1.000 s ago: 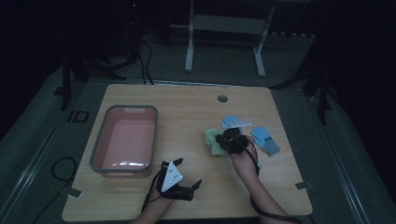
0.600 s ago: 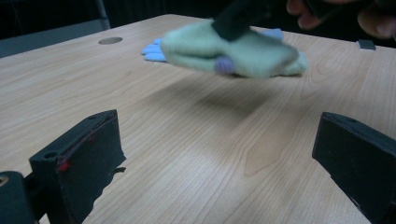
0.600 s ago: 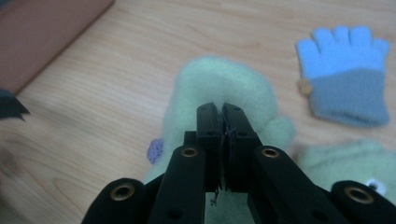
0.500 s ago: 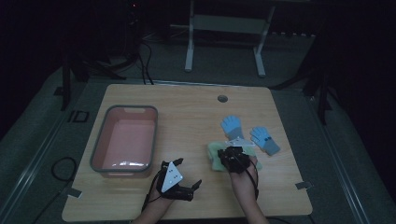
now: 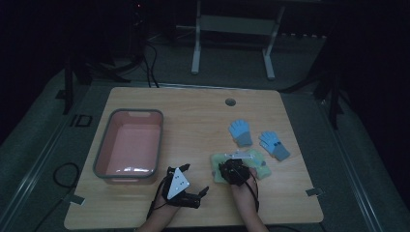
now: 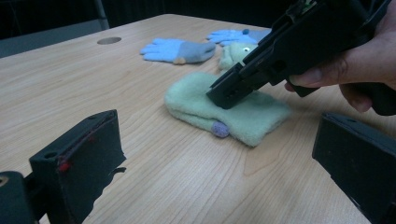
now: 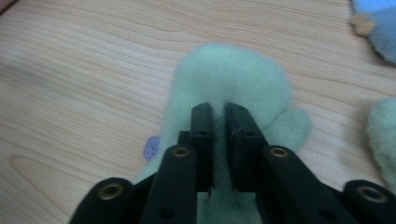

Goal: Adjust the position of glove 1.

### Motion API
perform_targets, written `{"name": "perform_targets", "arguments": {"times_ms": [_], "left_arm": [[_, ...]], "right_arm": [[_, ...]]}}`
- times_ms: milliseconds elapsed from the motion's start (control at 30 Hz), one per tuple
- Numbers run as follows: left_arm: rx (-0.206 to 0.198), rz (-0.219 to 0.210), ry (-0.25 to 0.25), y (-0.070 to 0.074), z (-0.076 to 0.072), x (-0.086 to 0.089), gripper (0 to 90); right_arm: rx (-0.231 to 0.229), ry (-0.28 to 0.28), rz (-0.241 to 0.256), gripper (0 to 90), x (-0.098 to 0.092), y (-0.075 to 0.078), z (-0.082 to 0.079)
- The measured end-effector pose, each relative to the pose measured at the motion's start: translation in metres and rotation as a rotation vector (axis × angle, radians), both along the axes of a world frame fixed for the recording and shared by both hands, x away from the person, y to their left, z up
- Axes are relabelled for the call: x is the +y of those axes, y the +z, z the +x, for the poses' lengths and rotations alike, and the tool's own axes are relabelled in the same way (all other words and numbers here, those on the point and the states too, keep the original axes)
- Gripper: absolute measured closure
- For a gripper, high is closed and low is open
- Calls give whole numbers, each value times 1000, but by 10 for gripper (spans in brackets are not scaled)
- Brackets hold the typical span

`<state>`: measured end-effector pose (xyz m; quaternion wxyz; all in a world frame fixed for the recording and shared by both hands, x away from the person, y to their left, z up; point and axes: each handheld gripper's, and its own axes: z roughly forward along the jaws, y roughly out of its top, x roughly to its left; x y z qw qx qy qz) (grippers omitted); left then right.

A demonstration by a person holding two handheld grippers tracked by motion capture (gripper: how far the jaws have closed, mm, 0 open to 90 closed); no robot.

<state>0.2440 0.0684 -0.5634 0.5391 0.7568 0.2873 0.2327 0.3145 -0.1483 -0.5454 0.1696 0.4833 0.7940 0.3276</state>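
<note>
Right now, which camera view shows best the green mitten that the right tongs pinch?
The left gripper view: the green mitten lies whole on the table, with the right tongs pressed onto it. The right gripper view shows its top close up, partly behind the jaws. The high view shows it small and dim.

High view dim and murky; both gripper views brighter, softly blurred

Green mitten: pale green, fuzzy fleece, small purple patch at one edge; lies flat on table, thumb out, pinched mid-body, beside second green mitten.
</note>
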Motion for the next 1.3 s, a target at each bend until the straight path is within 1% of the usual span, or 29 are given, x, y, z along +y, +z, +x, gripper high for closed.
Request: {"name": "perform_targets", "arguments": {"times_ms": [133,200,267,333,400,500,533,567,667,700,733,767,800,833,900,933,967,1033,1067,1133,1167,1267,1300], "left_arm": [[3,-1,0,0,0,0,19],[2,3,-1,0,0,0,19],[2,2,-1,0,0,0,19],[3,1,-1,0,0,0,19],[3,1,-3,0,0,0,19],[2,1,-3,0,0,0,19],[2,1,-3,0,0,0,19],[4,1,-2,0,0,0,19],[4,1,-2,0,0,0,19],[4,1,-1,0,0,0,19],[5,1,-1,0,0,0,19],[5,-1,1,0,1,0,19],[5,-1,0,0,1,0,19],[5,-1,0,0,1,0,19],[5,1,0,0,0,0,19],[5,1,1,0,0,0,19],[5,0,1,0,0,0,19],[5,1,1,0,0,0,19],[5,1,1,0,0,0,19],[6,0,3,0,1,0,19],[7,-1,4,0,1,0,19],[8,-1,5,0,1,0,19],[8,-1,5,0,1,0,19]], "right_arm": [[-22,36,-10,771,0,-1,3],[-30,51,-25,759,1,-2,4],[-29,60,-26,742,1,-1,5],[-22,65,-22,698,1,2,6],[-32,80,-26,678,-2,8,6],[-54,102,-15,673,-10,15,7],[-54,102,-15,673,-10,15,7],[-64,113,-8,675,-21,21,11],[-81,112,-22,679,-34,27,14],[-91,114,-28,681,-41,30,16],[-92,115,-30,681,-46,32,17],[-110,125,-30,682,-55,36,19],[-114,121,-31,689,-61,38,20],[-114,129,-25,690,-68,41,22],[-128,132,-32,690,-80,46,24],[-126,137,-27,690,-86,48,26],[-122,158,-12,690,-95,51,28],[-132,157,-32,690,-106,55,29],[-133,168,-38,690,-112,56,30],[-141,184,-34,689,-122,57,31],[-136,197,-35,681,-127,57,31],[-118,207,-31,675,-133,51,32],[-114,213,-36,664,-134,47,33]]}}
